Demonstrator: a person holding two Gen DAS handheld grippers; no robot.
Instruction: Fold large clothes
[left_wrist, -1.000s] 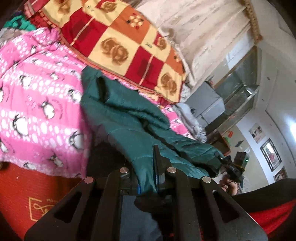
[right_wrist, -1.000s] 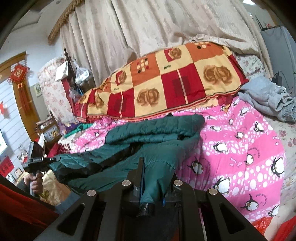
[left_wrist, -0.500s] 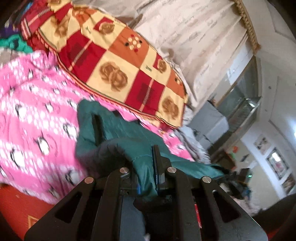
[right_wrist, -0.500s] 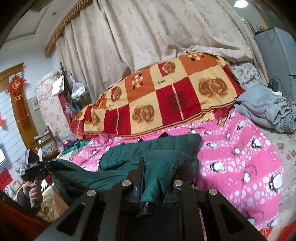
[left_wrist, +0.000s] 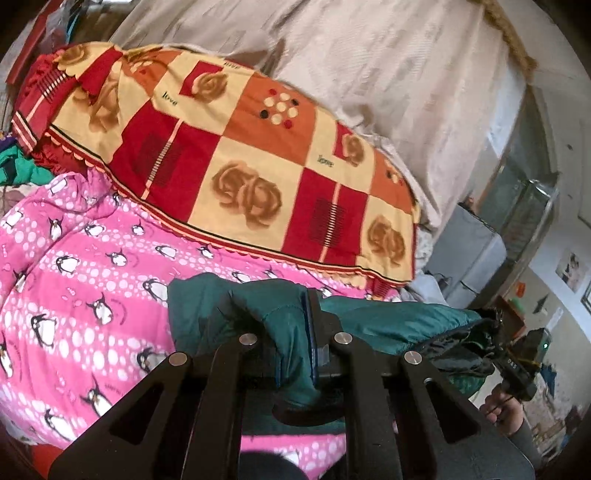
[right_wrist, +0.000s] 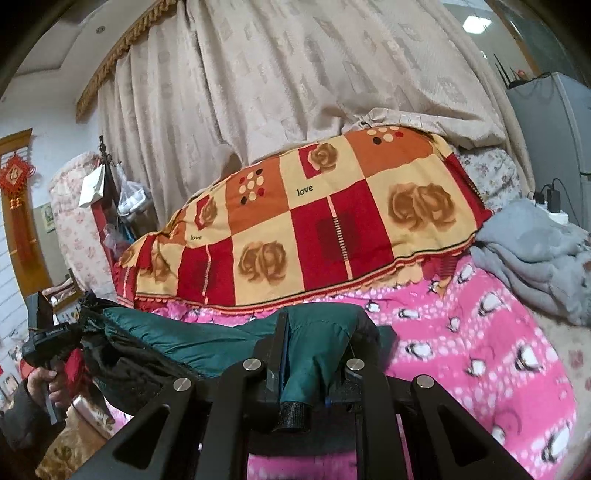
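A dark green quilted jacket (left_wrist: 388, 325) is stretched in the air between my two grippers, over the pink penguin-print bedspread (left_wrist: 81, 280). My left gripper (left_wrist: 295, 332) is shut on one end of the jacket, with cloth bunched between its fingers. My right gripper (right_wrist: 310, 347) is shut on the other end (right_wrist: 207, 339). The right gripper shows at the far right of the left wrist view (left_wrist: 517, 365). The left gripper shows at the far left of the right wrist view (right_wrist: 44, 339). The jacket's dark lining (right_wrist: 122, 373) hangs below the span.
A red, orange and cream checked quilt (right_wrist: 317, 229) lies along the back of the bed before beige curtains (right_wrist: 280, 81). A grey garment (right_wrist: 535, 254) is heaped at the bed's right. A grey appliance (left_wrist: 469, 262) and a red charm (right_wrist: 14, 173) stand beyond.
Both grippers have risen and lifted the jacket off the bedspread. It went from lying crumpled on the bed to hanging stretched nearly level between the grippers.
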